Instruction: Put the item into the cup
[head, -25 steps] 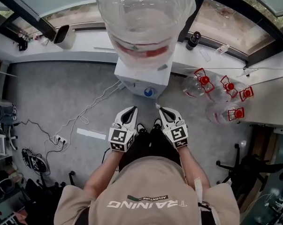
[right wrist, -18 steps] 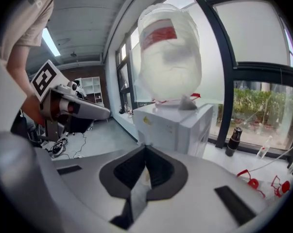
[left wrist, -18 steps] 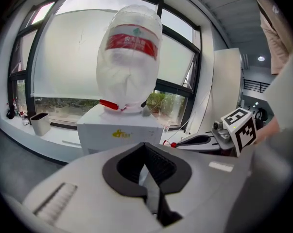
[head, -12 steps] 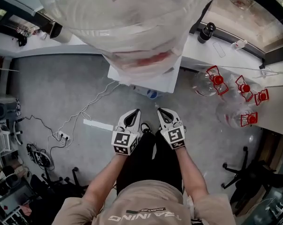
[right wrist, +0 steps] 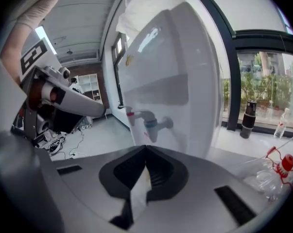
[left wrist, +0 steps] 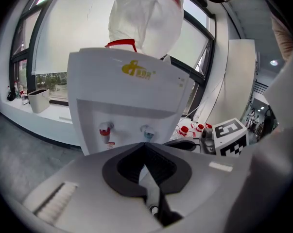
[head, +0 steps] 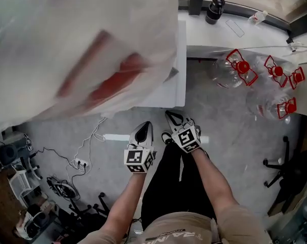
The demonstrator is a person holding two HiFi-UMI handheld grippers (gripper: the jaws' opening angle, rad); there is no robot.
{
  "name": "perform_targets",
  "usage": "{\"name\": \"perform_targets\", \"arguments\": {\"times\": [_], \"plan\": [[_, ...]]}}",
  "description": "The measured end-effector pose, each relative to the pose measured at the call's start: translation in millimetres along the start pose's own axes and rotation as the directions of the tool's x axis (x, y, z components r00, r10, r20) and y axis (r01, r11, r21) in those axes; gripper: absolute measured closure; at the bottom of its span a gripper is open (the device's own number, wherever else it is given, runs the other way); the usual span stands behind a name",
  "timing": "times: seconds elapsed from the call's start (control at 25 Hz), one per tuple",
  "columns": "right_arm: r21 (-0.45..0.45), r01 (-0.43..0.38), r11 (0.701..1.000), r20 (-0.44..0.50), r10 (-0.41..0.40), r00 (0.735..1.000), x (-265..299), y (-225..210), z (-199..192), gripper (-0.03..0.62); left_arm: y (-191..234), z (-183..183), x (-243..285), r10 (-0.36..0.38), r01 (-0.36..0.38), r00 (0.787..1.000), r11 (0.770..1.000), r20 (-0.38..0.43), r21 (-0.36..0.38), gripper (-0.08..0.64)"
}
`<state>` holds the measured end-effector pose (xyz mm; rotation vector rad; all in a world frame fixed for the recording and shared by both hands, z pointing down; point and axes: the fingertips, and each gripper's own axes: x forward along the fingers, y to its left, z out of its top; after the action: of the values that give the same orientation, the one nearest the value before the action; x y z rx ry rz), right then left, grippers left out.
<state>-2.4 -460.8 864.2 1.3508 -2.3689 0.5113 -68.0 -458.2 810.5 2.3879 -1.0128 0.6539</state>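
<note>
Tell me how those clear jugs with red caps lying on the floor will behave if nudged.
The clear jugs look empty, so they are probably light and easily shoved. They lie on their sides with rounded bodies, so they would likely roll. Their thin-looking plastic may flex if squeezed.

Yellow brand logo [left wrist: 136,69] on the water dispenser [left wrist: 131,101], at twelve o'clock in the left gripper view, too blurred to read; upside-down white lettering [head: 173,236] on the shirt [head: 199,226], six o'clock in the head view, cut off, unreadable.
</note>
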Motion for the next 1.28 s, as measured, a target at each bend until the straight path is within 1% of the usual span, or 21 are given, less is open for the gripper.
{"name": "perform_targets", "arguments": {"times": [0.24, 0.48, 0.76, 1.0, 1.16, 1.28], "plan": [[0.01, 0.007, 1.0, 0.008, -0.007, 1.0, 31, -20, -9, 0.581, 15, -13, 36, -0.013, 0.013, 1.0, 1.0, -0.022, 0.0, 0.552], [0.024, 0.006, 1.0, -0.001, -0.006, 1.0, 47, -23, -18, 0.581, 15, -16, 50, -0.032, 0.032, 0.999, 0.999, -0.035, 0.0, 0.552], [0.067, 0.017, 0.998, -0.005, -0.017, 1.0, 66, -26, -32, 0.58, 23, -18, 47, -0.033, 0.033, 0.999, 0.999, -0.039, 0.004, 0.552], [0.029, 0.031, 0.999, -0.026, -0.031, 0.999, 67, -26, -37, 0.58, 28, -30, 34, -0.019, 0.02, 0.998, 1.0, -0.055, 0.004, 0.552], [0.018, 0.055, 0.998, -0.016, -0.055, 0.998, 59, -26, -35, 0.58, 26, -32, 30, -0.018, 0.018, 0.998, 1.0, -0.053, 0.002, 0.552], [0.012, 0.058, 0.998, -0.005, -0.058, 0.998, 49, -26, -30, 0.58, 19, -31, 31, -0.028, 0.028, 0.998, 1.0, -0.048, 0.003, 0.552]]}}
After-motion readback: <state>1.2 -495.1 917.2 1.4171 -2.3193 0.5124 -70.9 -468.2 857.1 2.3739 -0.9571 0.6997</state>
